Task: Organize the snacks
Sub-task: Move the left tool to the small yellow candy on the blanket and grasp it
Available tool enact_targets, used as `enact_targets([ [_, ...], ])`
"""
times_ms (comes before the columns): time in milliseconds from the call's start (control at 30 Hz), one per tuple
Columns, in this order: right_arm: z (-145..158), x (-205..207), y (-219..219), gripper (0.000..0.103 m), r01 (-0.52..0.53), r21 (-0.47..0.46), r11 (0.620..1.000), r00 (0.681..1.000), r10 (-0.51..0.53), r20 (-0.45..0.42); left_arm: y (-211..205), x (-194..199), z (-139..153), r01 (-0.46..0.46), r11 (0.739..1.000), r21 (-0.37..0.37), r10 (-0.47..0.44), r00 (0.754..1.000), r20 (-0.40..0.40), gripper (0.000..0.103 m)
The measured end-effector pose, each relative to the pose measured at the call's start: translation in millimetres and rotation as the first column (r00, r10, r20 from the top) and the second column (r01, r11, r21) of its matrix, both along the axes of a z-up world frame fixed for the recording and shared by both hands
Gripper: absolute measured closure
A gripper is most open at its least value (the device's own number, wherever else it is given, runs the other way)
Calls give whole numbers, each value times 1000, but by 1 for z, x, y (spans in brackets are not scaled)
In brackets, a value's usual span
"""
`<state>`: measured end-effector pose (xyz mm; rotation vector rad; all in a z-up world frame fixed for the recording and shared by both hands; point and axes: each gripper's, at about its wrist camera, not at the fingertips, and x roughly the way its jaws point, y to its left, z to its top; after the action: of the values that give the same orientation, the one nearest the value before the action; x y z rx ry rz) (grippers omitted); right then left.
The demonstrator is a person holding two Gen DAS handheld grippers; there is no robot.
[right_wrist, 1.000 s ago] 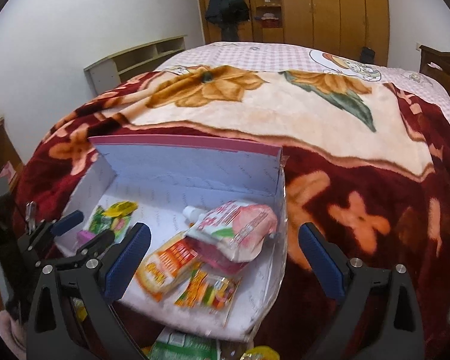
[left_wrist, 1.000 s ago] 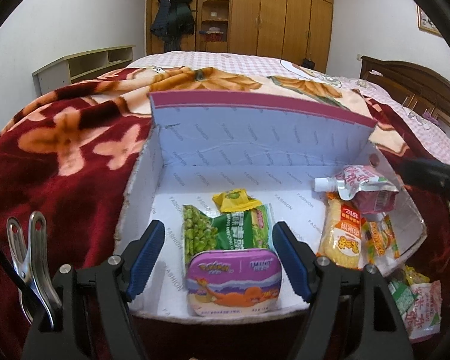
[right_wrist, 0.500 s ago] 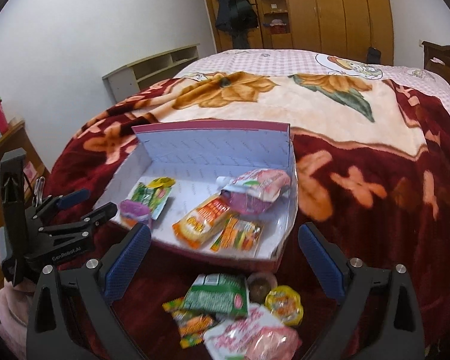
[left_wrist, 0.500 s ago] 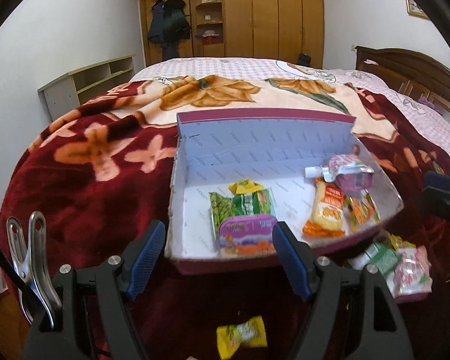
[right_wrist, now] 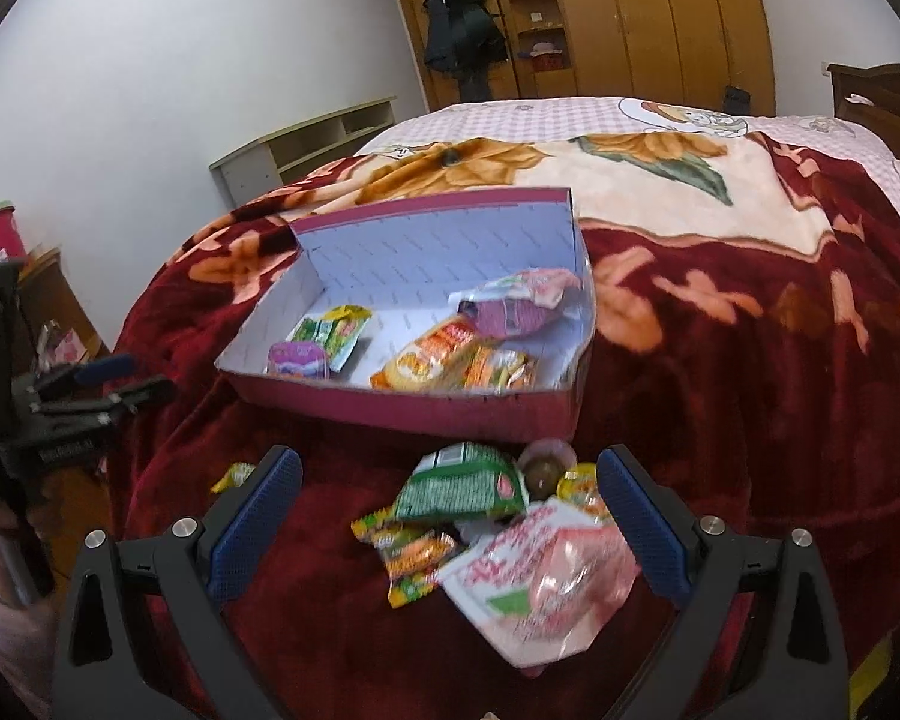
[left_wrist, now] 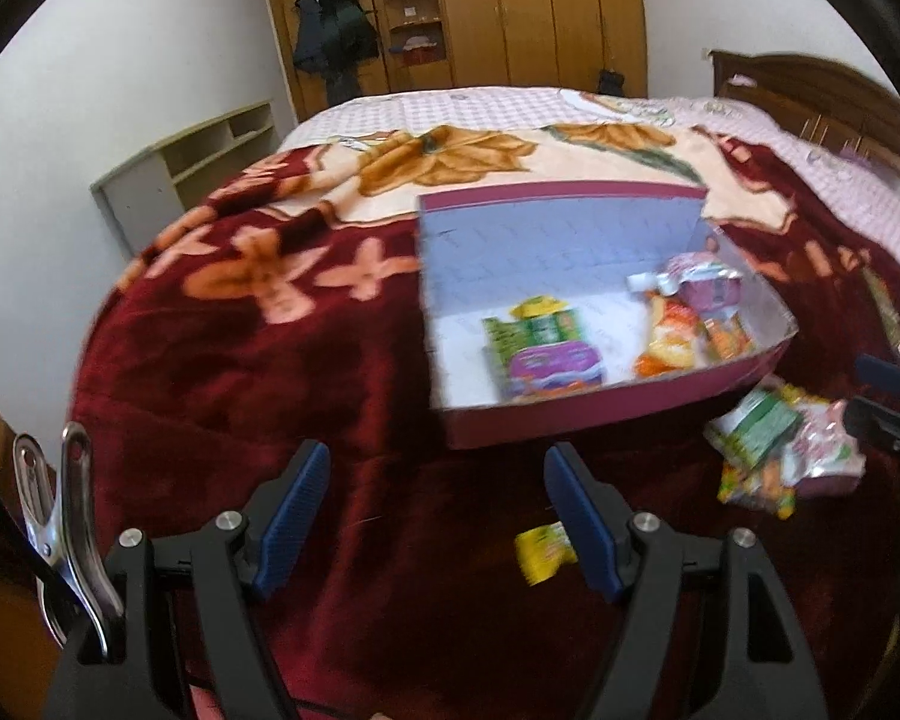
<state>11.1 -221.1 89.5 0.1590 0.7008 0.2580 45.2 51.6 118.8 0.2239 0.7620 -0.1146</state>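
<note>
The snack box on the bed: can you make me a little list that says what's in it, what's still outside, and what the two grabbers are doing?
box: open pink cardboard box on the red flowered blanket
inside left: purple tin, green pea packet
inside right: orange packet, spouted pouch
outside: snack pile in front of the box; lone yellow candy
left gripper: open, holding nothing
right gripper: open, above the pile

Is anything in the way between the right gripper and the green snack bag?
Nothing visible. The right gripper is open above the pile, and the green snack bag lies on top of it, uncovered. The box sits just beyond on the blanket.
</note>
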Motion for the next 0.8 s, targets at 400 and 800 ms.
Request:
enact_targets([
  [400, -23, -41, 2, 2, 58, -12, 998, 998, -57, 36, 23, -10, -25, -33, 999, -16, 32, 994, -101, 25],
  [800, -27, -57, -4, 2, 103, -56, 993, 993, -100, 59, -41, -4, -69, 38, 983, -182, -61, 990, -125, 25],
])
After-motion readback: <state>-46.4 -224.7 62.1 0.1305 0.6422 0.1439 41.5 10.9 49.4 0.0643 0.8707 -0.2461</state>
